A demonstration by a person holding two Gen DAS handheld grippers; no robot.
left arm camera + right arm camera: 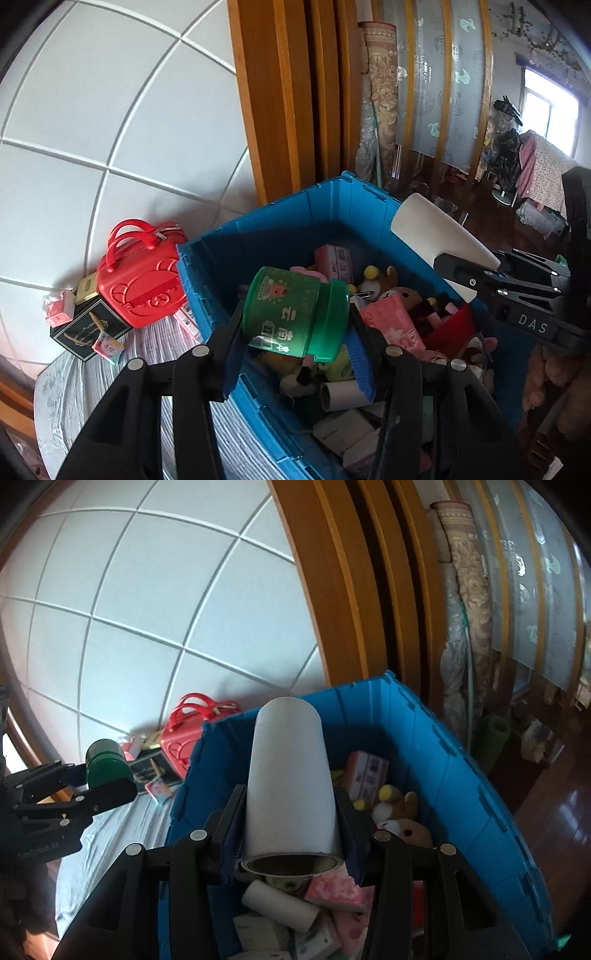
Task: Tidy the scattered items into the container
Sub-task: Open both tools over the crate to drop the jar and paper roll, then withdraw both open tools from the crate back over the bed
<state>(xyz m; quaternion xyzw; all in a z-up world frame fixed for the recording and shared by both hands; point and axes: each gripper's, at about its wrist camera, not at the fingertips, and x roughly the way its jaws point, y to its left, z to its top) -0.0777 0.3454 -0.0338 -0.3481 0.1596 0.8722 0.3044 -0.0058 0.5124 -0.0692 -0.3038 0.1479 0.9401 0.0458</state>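
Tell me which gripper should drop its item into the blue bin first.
Right. The right gripper holds the white cup squarely above the blue bin and its contents. From the right wrist view, the left gripper with the green jar looks beside the bin's edge, over the table.

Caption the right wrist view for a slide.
Right hand-held gripper holds a white tube above the blue crate of toys.
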